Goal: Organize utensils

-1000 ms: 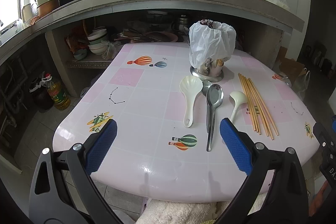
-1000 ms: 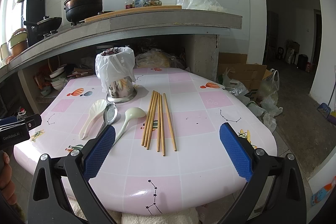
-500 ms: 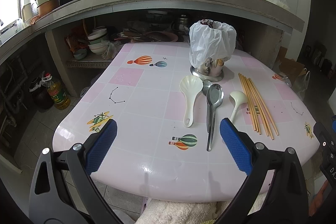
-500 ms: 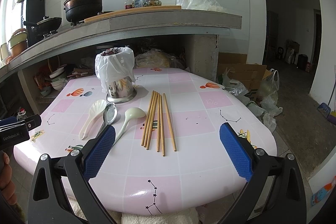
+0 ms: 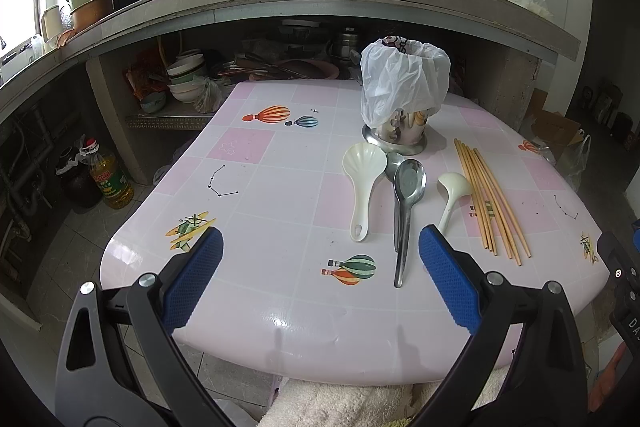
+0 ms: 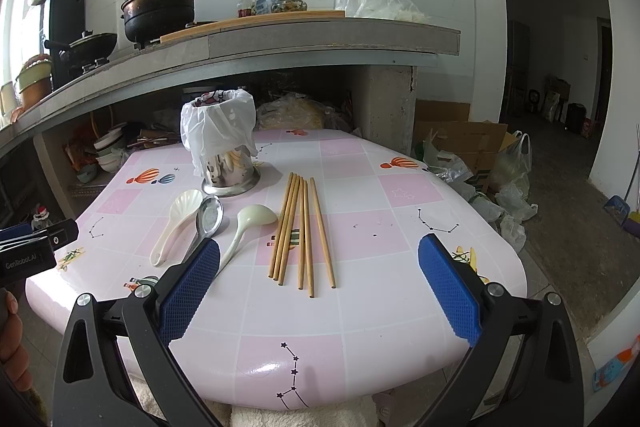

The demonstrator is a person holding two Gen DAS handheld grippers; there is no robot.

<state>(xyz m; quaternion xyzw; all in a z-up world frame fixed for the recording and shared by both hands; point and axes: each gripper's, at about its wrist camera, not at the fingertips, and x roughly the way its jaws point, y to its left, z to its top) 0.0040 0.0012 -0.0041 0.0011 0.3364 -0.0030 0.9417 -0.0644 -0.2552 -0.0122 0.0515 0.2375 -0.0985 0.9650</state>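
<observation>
Left wrist view: left gripper [image 5: 319, 269] spread wide, empty, above table [image 5: 280, 307]. Right gripper [image 6: 319, 281] likewise agape, empty, near chopsticks [image 6: 302, 231] and spoons [image 6: 208, 221].

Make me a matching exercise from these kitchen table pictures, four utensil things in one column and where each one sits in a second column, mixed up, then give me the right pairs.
Things:
1. chopsticks
2. metal spoon
3. scalloped white rice paddle
4. steel holder with the plastic bag

Places, seen from the person's side of the table:
A. standing at the back, behind the spoons
B. leftmost of the flat-lying utensils
C. rightmost, a loose bundle lying lengthwise
D. between the rice paddle and the white ladle

Pairs: 1-C, 2-D, 3-B, 4-A
</observation>
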